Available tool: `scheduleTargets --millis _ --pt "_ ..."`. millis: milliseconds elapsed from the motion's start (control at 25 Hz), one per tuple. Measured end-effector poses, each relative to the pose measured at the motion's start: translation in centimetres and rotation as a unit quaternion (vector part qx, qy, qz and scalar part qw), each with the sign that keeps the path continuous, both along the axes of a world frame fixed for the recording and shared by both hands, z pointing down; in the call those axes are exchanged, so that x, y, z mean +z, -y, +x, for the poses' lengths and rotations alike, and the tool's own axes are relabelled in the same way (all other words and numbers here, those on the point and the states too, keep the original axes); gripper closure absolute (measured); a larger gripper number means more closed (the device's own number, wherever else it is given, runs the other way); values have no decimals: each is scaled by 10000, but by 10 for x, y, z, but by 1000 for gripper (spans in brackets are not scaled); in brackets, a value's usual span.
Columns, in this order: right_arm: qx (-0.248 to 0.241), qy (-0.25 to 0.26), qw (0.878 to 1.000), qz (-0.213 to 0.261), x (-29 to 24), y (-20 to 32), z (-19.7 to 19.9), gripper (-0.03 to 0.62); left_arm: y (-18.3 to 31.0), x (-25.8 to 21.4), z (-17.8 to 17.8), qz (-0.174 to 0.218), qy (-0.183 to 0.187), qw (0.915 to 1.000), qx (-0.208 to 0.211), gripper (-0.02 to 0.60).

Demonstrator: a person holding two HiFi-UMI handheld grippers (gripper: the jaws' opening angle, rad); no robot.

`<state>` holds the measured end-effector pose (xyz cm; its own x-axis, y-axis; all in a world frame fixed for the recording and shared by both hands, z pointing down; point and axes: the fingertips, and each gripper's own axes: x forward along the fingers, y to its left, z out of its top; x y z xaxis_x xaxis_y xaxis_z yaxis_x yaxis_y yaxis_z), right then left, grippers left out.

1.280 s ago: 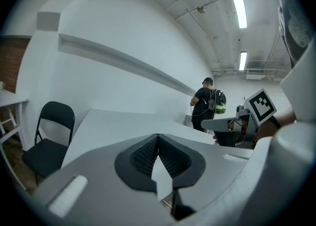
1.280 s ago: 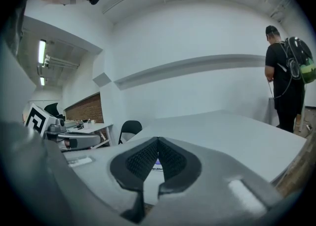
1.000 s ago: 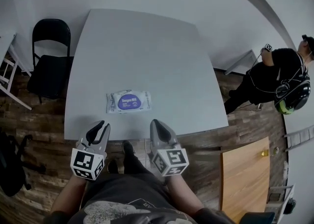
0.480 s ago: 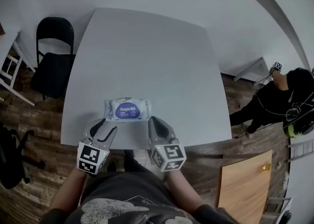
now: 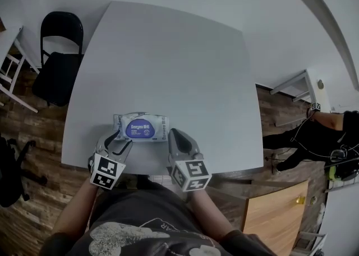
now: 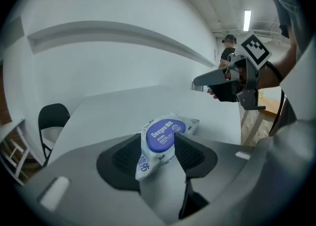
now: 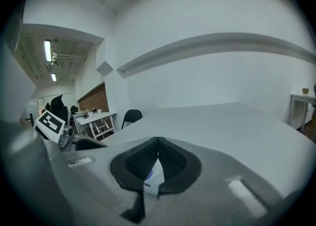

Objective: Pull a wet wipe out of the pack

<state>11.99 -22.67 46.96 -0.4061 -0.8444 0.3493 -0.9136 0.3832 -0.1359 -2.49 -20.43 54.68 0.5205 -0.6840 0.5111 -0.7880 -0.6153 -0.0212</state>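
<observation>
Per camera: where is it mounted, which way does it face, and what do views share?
Head view: on the person's head, steeply down at the table; torso, forearms, both tongs show.
Left gripper view: on the left tongs, along jaws that have just been opening, wipe pack between them.
Right gripper view: on the right tongs, along shut jaws, across the table.
Shared: every view shows the wipe pack; each gripper view catches the other tongs.

The white table point(image 5: 168, 53) bears one wet wipe pack point(image 5: 140, 128).
</observation>
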Motion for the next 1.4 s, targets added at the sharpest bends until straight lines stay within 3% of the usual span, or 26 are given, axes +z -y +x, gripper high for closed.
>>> scheduleTargets --millis 160,480,1040,1160,1240,1400 --pt "-172 -29 9998 -48 6 11 -1 605 6 17 -1 -170 161 9997 -65 383" --pt "-576 -149 9980 -215 20 22 -2 605 6 36 7 -334 592 9976 112 359" --pt "-863 -253 9955 -288 32 21 -1 605 1 46 2 -536 552 9970 -75 424" --pt "-1732 -669 9814 -492 46 10 -21 601 -1 48 2 -537 619 9966 -60 479" --pt "-2297 -1026 9665 -504 55 5 -38 546 0 50 2 -564 650 9963 -27 482" --pt "-2818 -1457 9472 -472 69 2 -58 499 0 51 2 -599 699 9957 61 483"
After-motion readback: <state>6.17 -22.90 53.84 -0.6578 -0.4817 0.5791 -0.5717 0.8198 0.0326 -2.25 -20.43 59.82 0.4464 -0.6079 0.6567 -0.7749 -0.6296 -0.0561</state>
